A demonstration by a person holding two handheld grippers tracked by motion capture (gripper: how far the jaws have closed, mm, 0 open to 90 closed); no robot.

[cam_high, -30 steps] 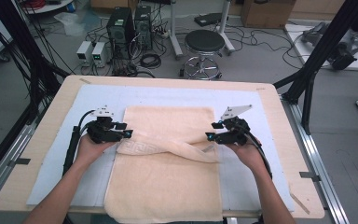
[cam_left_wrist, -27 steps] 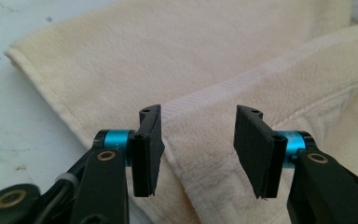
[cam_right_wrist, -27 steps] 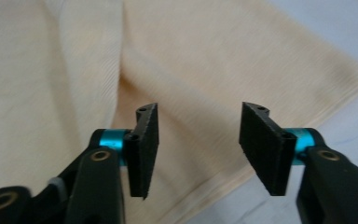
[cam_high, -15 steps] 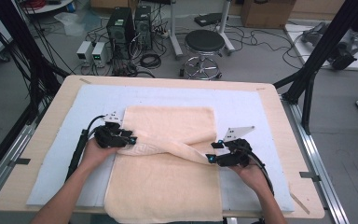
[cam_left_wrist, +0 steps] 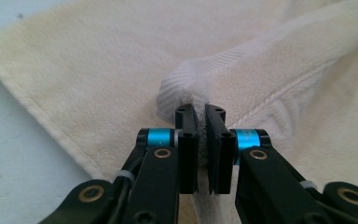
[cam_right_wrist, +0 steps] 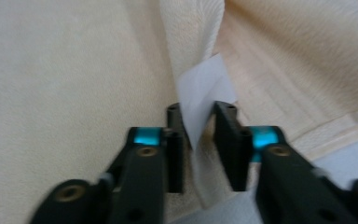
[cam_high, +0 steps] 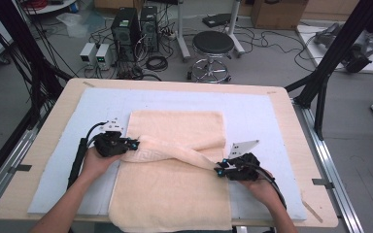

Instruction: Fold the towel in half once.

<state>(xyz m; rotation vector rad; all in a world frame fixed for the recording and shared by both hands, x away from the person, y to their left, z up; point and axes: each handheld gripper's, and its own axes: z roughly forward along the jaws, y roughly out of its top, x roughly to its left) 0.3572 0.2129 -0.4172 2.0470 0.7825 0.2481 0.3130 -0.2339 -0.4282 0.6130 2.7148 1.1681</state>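
Note:
A cream towel [cam_high: 175,194] lies on the pale blue mat, with a twisted band of it stretched between my two grippers. My left gripper [cam_high: 135,144] is at the towel's left edge. Its jaws have just been closing and now pinch a bunched fold of the towel [cam_left_wrist: 186,88] at the left gripper's tips [cam_left_wrist: 200,114]. My right gripper [cam_high: 218,171] holds the band's other end nearer the front edge. Its jaws [cam_right_wrist: 199,116] have just been closing too, with the towel's edge [cam_right_wrist: 191,37] and a white label [cam_right_wrist: 205,88] between them.
The blue mat [cam_high: 262,111] covers a wooden table [cam_high: 43,160]. Behind the table are a round stool [cam_high: 213,46], computer towers [cam_high: 133,29] and loose cables on the floor. Black frame posts [cam_high: 320,92] rise at the table's right and left.
My right gripper has moved toward the near edge, pulling its end of the towel band along, so the band now slants. The left gripper has barely shifted.

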